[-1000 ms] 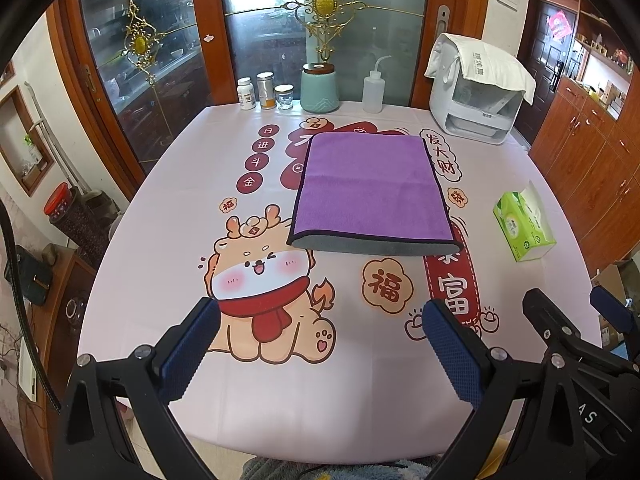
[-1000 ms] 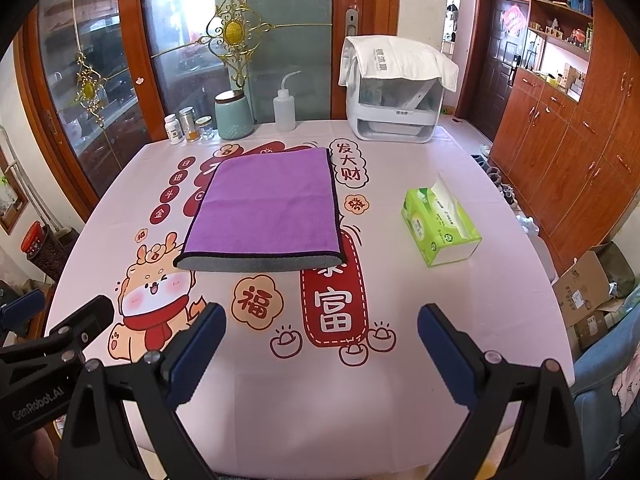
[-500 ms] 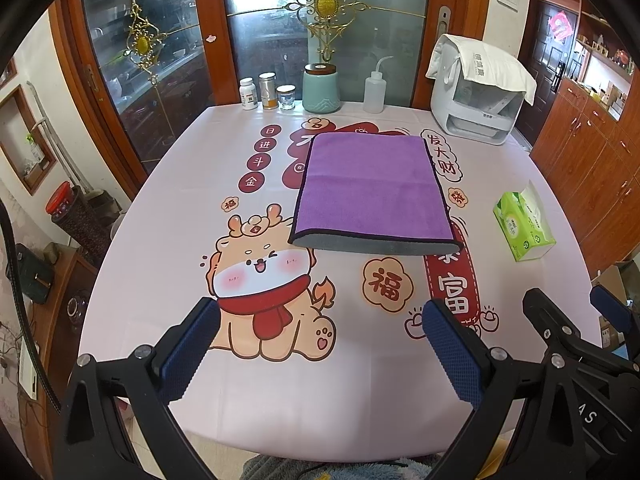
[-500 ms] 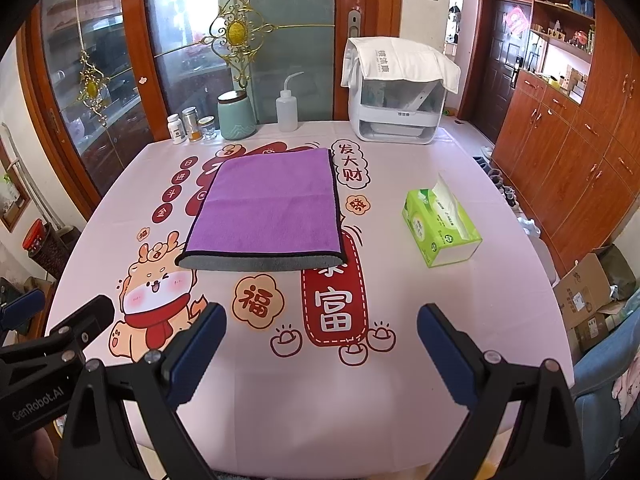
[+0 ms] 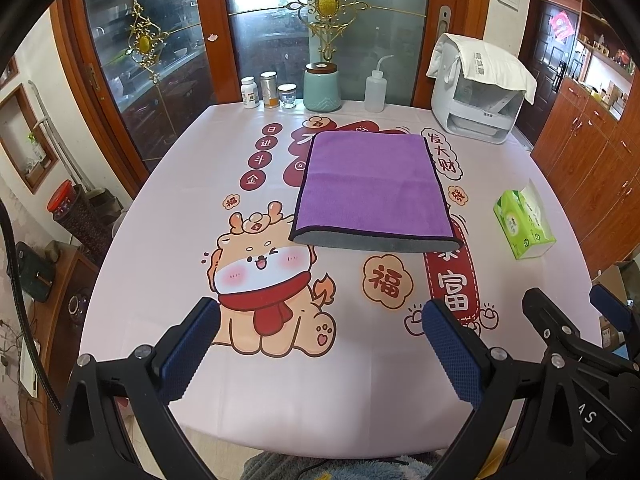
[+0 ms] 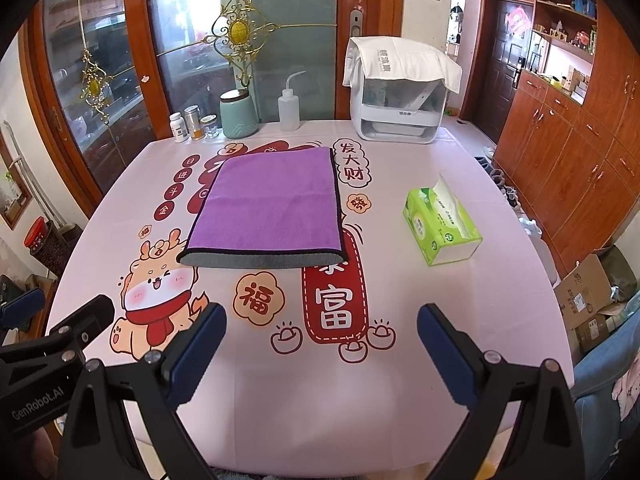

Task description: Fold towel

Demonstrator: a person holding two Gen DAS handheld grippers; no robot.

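The left gripper [image 5: 320,336] is held wide open and empty above the near edge of the table [image 5: 168,208]. Farther in, the purple towel [image 5: 370,188] is laid flat, folded, mid-table. A green tissue box [image 6: 442,220] is seen beside it. The right gripper [image 6: 322,334] is likewise spread wide, with nothing grasped.
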